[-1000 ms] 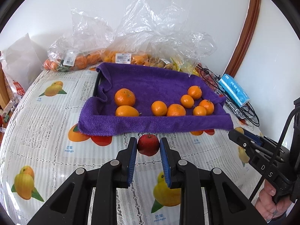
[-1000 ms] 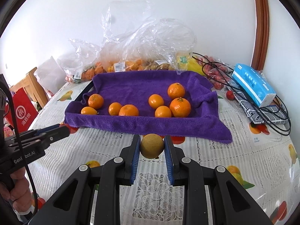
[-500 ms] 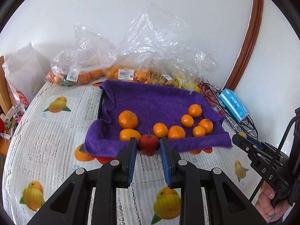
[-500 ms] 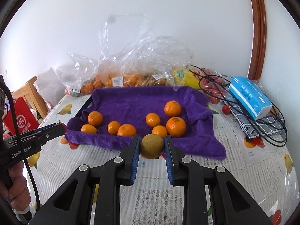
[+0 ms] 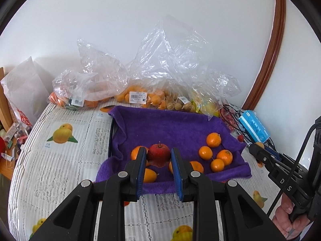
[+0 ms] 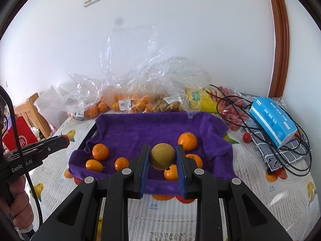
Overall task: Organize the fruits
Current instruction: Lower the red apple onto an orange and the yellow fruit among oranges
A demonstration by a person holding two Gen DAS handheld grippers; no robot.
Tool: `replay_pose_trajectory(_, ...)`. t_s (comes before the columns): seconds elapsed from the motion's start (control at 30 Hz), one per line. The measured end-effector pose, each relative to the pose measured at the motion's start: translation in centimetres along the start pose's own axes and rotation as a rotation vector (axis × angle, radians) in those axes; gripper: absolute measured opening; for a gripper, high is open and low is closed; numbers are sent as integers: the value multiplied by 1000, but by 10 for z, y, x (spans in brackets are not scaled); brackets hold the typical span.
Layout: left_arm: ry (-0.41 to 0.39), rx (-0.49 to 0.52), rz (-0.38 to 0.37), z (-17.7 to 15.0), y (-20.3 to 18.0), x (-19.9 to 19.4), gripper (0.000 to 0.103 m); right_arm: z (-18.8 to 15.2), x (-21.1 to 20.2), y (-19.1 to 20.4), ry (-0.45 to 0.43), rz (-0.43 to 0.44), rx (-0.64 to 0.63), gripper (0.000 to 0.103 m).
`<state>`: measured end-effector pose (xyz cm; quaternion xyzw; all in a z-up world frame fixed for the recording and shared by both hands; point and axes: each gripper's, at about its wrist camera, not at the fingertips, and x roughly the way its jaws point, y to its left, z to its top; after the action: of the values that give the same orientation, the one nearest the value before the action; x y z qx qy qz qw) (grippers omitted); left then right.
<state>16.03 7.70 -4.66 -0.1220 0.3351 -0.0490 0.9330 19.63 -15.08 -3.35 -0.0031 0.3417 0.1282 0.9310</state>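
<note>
A tray lined with a purple towel [image 5: 170,124] [image 6: 156,126] holds several oranges [image 5: 213,140] [image 6: 187,138]. My left gripper [image 5: 158,156] is shut on a red apple [image 5: 158,154], held in the air above the tray's near edge. In the right wrist view my right gripper [image 6: 162,156] is shut on a round yellow-brown fruit [image 6: 162,155], also raised over the tray's front. Each gripper shows at the edge of the other's view: the right gripper [image 5: 260,155] at the right, the left gripper [image 6: 60,140] at the left.
Clear plastic bags of fruit [image 5: 138,98] [image 6: 140,102] lie along the wall behind the tray. A blue tissue pack [image 6: 272,118], black cables [image 6: 289,152] and a folded cloth sit to the right. The table carries a fruit-print cover [image 5: 60,160]. A wooden chair [image 6: 30,108] stands at left.
Both grippers rose and moved forward with their fruit; each fruit now hangs over the towel's near edge instead of in front of it.
</note>
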Motion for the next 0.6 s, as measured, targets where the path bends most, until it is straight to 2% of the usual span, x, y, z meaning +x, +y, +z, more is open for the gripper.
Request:
replay_pose_trajectory(0.23, -12, -3, 10, 13, 3, 14, 24, 15, 15, 1, -11, 0, -8, 26)
replay_pose_trajectory(0.6, 13, -7, 37, 22, 11, 42, 24, 27, 38, -6, -6, 2, 11, 26)
